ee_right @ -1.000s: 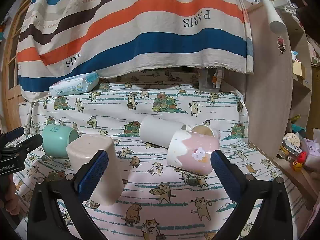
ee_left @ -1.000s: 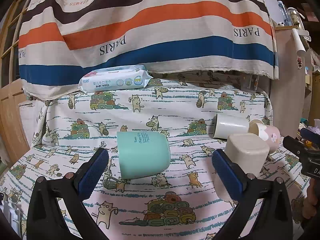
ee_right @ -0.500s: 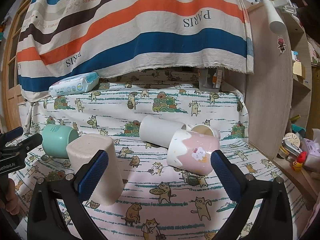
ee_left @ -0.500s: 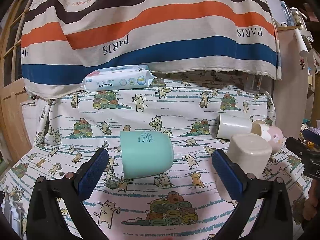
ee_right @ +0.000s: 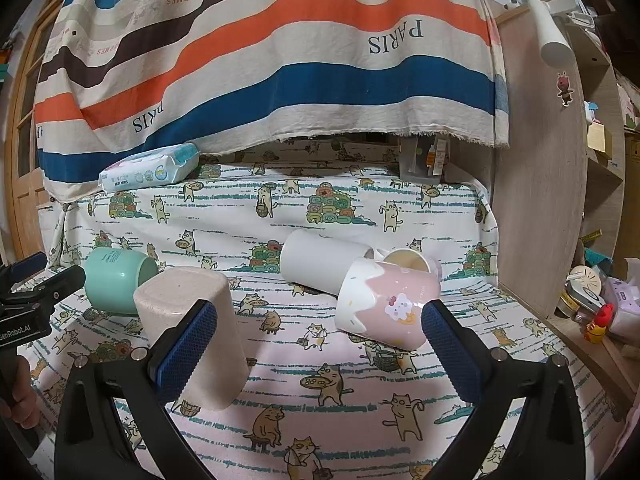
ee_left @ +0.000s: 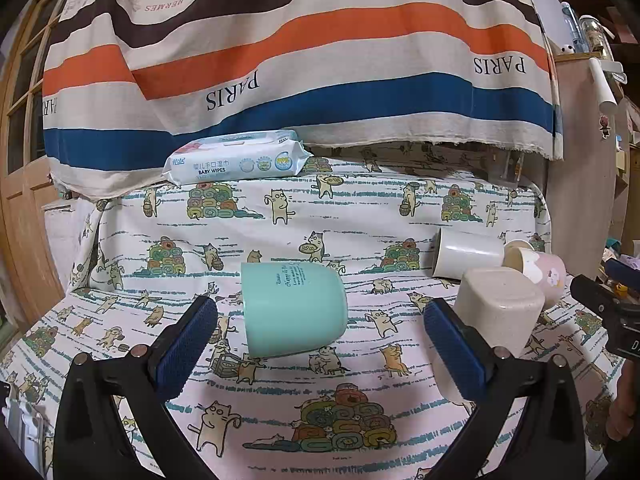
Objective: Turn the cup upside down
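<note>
Leftmost, the mint cup (ee_left: 294, 310) lies on its side near the cat-print bedspread's (ee_left: 360, 208) left edge, framed by the left gripper's (ee_left: 320, 336) spread, empty fingers. Next, the beige cup (ee_right: 192, 332) stands upside down. Further right, white (ee_right: 320, 260) and pink (ee_right: 384, 304) cups lie tipped before the right gripper (ee_right: 320, 338), also spread and empty.

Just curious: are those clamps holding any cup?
No. The left hand-held gripper and right hand-held gripper are both open, gripping nothing.
</note>
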